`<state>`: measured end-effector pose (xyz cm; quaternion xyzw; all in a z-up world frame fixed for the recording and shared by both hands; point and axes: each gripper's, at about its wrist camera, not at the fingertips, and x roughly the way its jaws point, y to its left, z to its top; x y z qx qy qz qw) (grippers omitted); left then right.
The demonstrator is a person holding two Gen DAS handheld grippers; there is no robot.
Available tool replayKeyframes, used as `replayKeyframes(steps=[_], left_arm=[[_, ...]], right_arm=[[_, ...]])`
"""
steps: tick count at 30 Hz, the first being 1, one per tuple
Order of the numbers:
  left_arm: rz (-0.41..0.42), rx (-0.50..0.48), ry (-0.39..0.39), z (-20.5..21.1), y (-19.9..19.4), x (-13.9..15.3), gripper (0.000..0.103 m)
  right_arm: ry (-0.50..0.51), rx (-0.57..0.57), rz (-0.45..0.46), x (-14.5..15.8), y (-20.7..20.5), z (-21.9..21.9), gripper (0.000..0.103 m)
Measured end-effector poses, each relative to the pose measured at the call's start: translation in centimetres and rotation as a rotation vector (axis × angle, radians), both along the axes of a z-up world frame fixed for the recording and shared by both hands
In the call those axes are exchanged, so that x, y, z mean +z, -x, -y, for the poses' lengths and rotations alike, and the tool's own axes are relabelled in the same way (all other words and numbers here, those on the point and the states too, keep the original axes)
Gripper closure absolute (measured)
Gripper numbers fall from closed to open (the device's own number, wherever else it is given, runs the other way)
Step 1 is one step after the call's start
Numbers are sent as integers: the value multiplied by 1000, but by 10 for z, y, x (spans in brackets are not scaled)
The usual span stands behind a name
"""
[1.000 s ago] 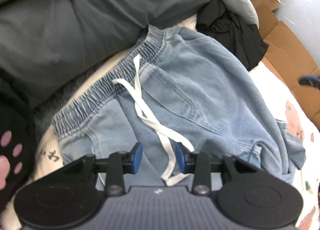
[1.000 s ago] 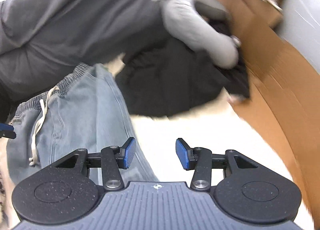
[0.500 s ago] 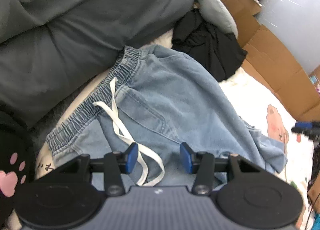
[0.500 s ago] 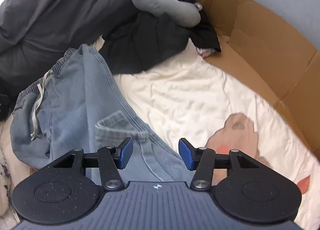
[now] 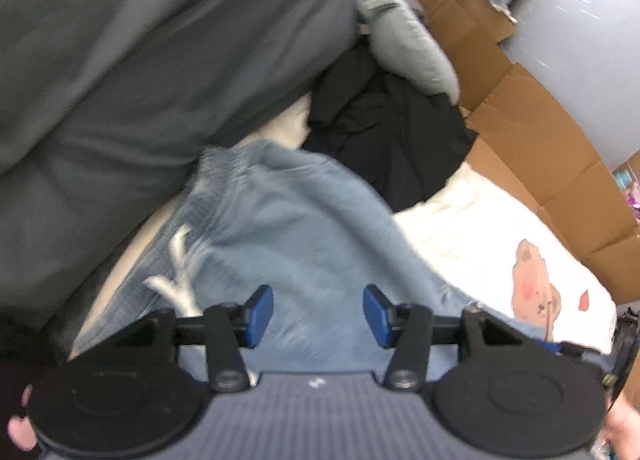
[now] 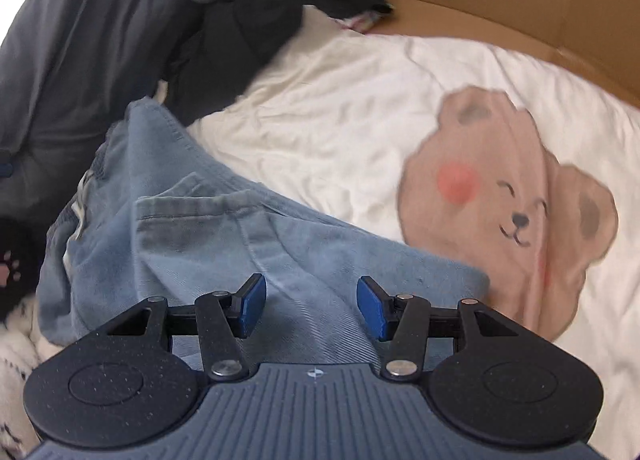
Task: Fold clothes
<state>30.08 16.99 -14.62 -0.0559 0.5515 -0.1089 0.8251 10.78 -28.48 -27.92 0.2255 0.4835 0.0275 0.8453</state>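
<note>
Light blue denim shorts (image 5: pixel 304 227) spread flat on a white bedsheet (image 6: pixel 352 107), elastic waistband toward the dark grey duvet (image 5: pixel 132 71), white drawstring (image 5: pixel 180 276) lying loose near the waistband. Same shorts (image 6: pixel 208 227) in the right wrist view, a back pocket facing up, the hem reaching toward the printed brown bear (image 6: pixel 512 195) on the sheet and just overlapping its edge. Left gripper (image 5: pixel 318 316) above the lower middle of the shorts, blue fingers (image 5: pixel 260 314) spread wide apart, nothing between them, denim visible in the gap; contact with the cloth not discernible, the view being blurred. Right gripper (image 6: pixel 311 308) over the leg end of the shorts, blue fingers (image 6: pixel 370 310) likewise wide apart and holding nothing, fabric showing in the gap. Beyond the shorts, a crumpled black garment (image 5: pixel 392 131) on the sheet, touching a pale grey cushion (image 5: pixel 404 43). Brown cardboard (image 5: pixel 532 131) standing along the far edge of the bed, against a grey wall. At the lower left of the left wrist view, a black item with pink paw prints (image 5: pixel 20 420), partly hidden behind the gripper body.
</note>
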Motion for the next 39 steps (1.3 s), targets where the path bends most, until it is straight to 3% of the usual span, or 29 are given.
replayKeyframes(steps=[8,13,15,19,23,33,36,38,39], left_arm=[[-18,-140,33,95,-35,-22,48],[-78,-185,54,147,-45,-59,48],[-100,-208,58,164,-46,-74,48],[-141,-225,48,187,-47,-100,48],[-159,-227,21,200,-46,-121,48],[-299,-214,-15,204,-44,-168,48],[-335,-204,10,204,-37,-176,63],[-341,-197,21,203,-32,-175,86],[-336,-195,28,202,-30,-172,89]], right_arm=[[-94,-30,2,-22,8,3,45],[-105,-36,11,-18,13,4,69],[-114,-27,20,-14,15,5,83],[-120,-15,26,-10,23,7,98],[-119,-6,29,-4,31,6,99],[-120,-21,25,2,52,3,100],[-130,-17,10,-1,57,1,100],[-128,-13,7,-1,60,-1,96],[-114,-12,15,3,60,-1,94]])
